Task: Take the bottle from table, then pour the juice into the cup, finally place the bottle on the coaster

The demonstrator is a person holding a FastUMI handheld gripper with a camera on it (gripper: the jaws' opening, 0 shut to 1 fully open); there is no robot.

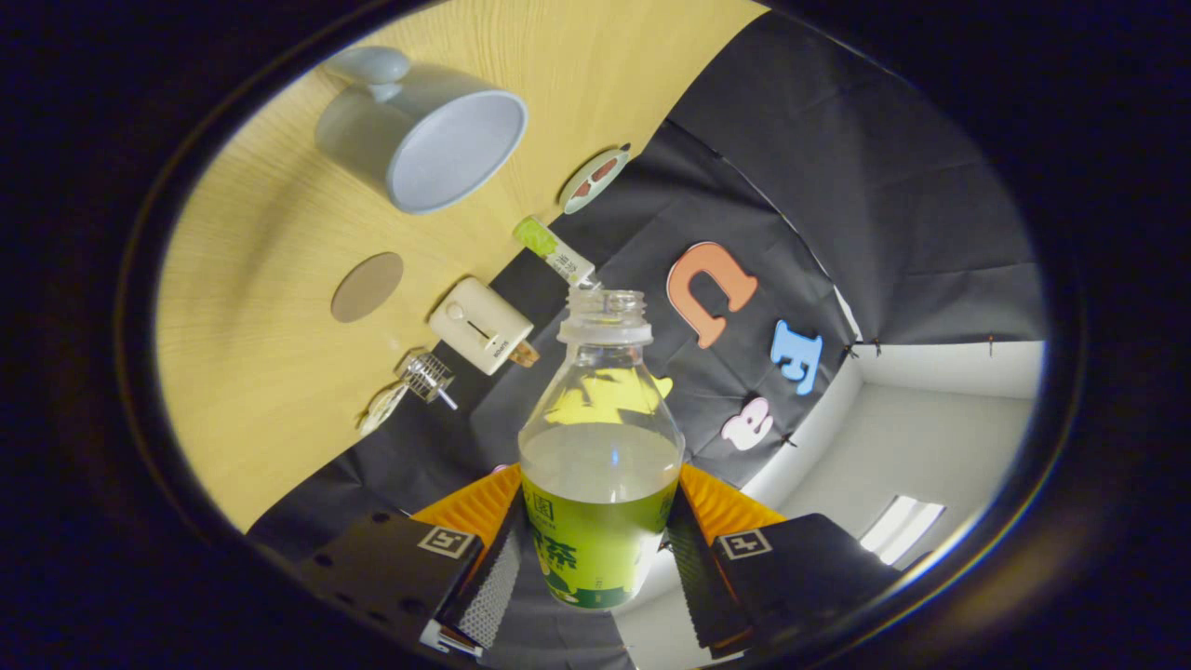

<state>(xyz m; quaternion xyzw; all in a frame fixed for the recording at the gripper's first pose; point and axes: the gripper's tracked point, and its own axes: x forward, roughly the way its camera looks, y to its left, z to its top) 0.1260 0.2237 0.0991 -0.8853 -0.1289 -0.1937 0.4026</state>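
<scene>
Clear plastic bottle [600, 437], uncapped, green label, pale juice inside, clamped between tongs [600, 544].

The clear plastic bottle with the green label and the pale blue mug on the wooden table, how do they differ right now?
The clear plastic bottle with the green label is held between the gripper's fingers; the pale blue mug rests on the wooden table, untouched. The bottle is see-through and still holds liquid; the mug is opaque and looks empty. The bottle's neck is narrow, the mug's mouth wide. Both are open-topped.
</scene>
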